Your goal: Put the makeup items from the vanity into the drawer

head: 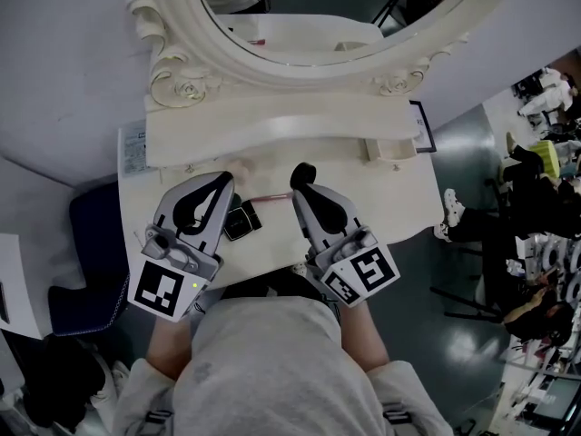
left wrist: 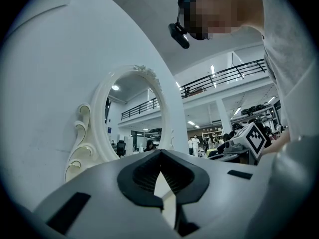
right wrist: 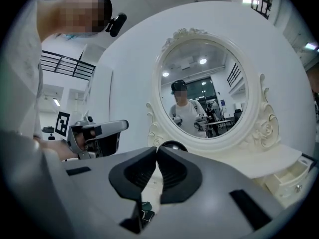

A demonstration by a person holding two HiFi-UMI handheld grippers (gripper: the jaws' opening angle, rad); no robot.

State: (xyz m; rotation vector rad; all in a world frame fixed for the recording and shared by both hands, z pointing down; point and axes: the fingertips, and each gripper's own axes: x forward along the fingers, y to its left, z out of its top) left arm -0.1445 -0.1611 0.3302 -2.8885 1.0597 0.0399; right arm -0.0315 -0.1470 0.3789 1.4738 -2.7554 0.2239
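On the white vanity top [head: 399, 198] a black square compact [head: 241, 221] lies between my two grippers, with a thin pink stick [head: 269, 198] just beyond it. My left gripper [head: 222, 182] is to the left of the compact, its jaws shut with nothing between them [left wrist: 159, 154]. My right gripper [head: 302, 173] is to the right, also shut and empty [right wrist: 156, 151]. In the right gripper view the compact [right wrist: 145, 212] shows low under the jaws, and a dark rounded thing [right wrist: 173, 144] sits just past the tips. A small drawer [head: 396, 148] at the vanity's back right stands slightly open.
An oval mirror in a carved white frame [head: 182, 84] rises behind the top, above a raised shelf [head: 272, 130]. A dark stool [head: 91, 243] is at the left. The person's torso presses against the front edge. The small drawer [right wrist: 289, 176] also appears at the right.
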